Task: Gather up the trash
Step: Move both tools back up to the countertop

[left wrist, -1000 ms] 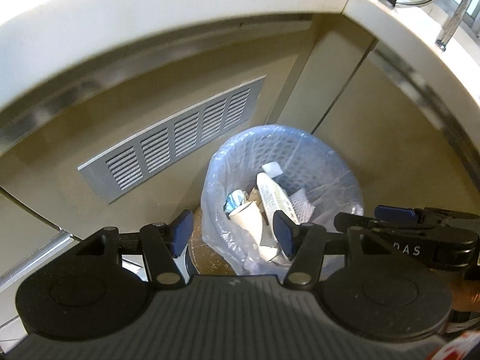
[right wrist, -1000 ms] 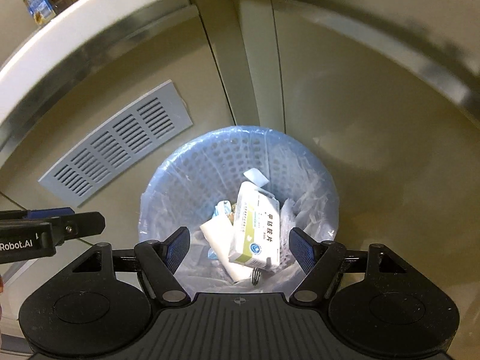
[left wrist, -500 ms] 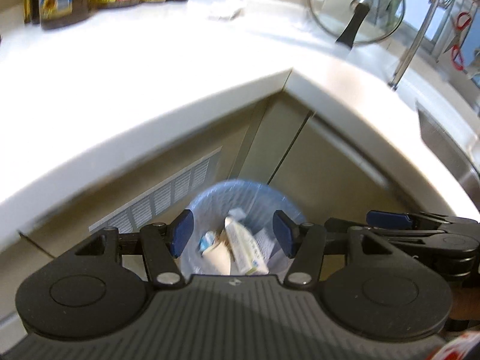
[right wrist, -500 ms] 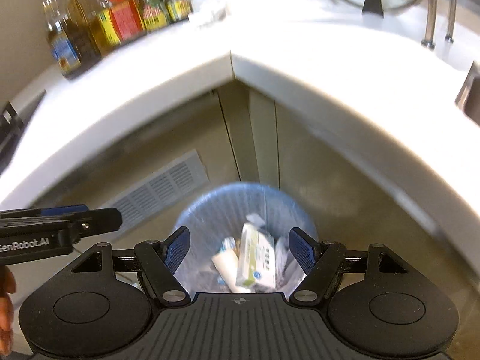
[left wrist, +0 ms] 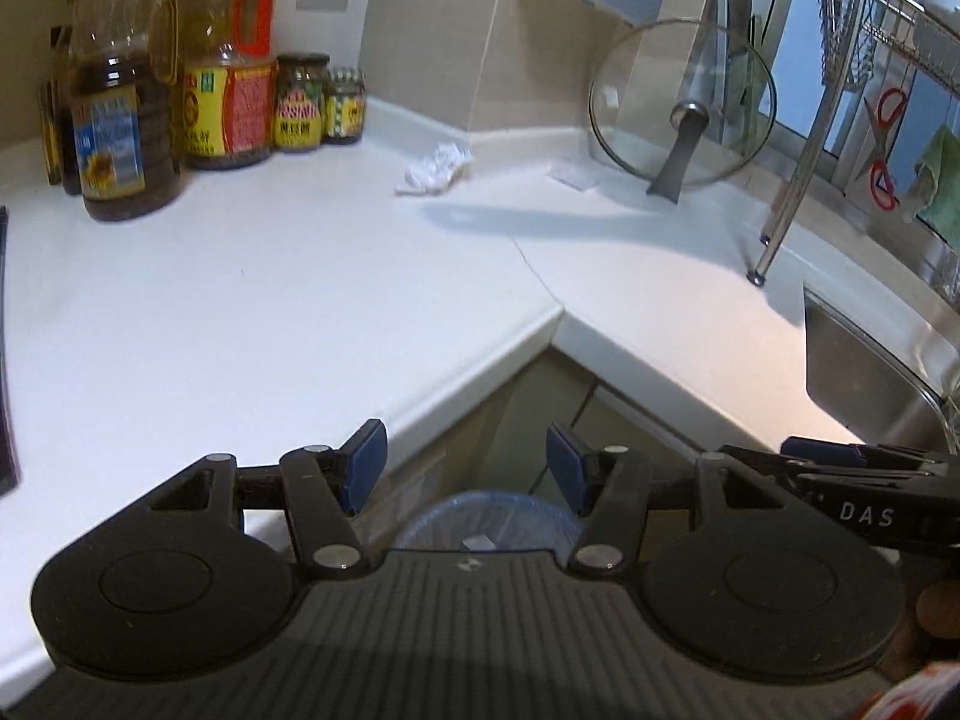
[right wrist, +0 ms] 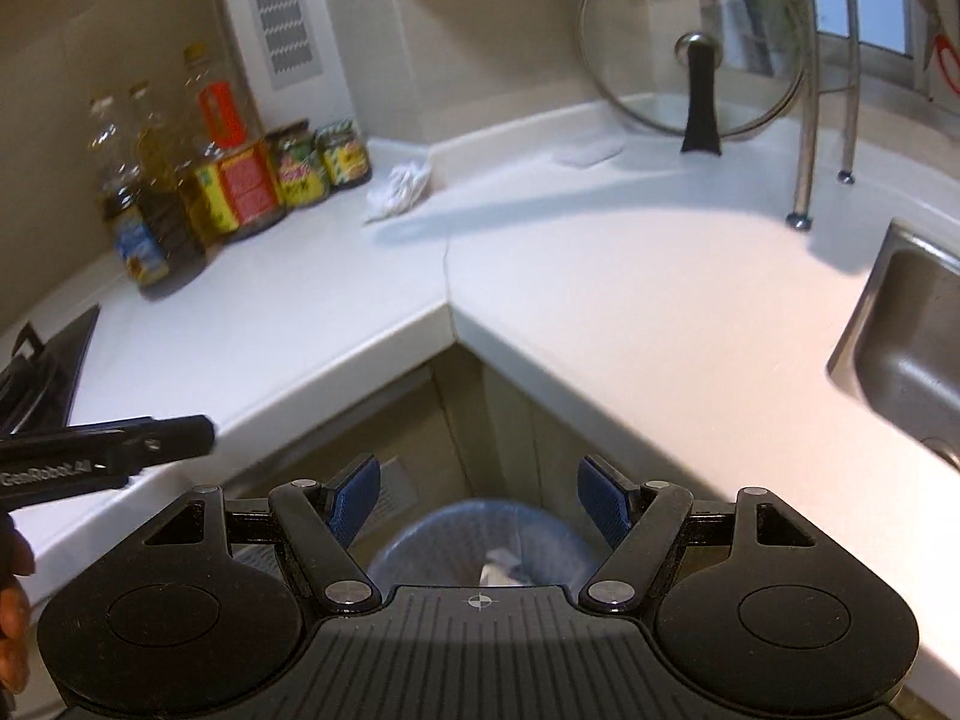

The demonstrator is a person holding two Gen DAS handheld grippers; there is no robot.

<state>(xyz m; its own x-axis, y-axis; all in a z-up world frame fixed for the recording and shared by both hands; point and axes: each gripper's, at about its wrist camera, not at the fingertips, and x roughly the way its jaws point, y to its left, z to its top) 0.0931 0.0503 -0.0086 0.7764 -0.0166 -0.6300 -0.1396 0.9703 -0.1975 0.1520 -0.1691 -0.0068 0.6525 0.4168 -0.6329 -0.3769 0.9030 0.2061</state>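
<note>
I am lifting both claws away from the bin (right wrist: 477, 546); earlier it was filling my view, now it is peeking out below the table's (left wrist: 252, 312) inner corner. My left claw (left wrist: 465, 465) and right claw (right wrist: 477, 501) are hanging open, jaws apart, holding nothing, tilting down. A crumpled paper (left wrist: 435, 168) is lying near the table's back corner, beside the jars (left wrist: 300, 102).

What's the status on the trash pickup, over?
Left gripper open, empty. Right gripper open, empty. Crumpled paper on countertop near jars. Path clear.
</note>
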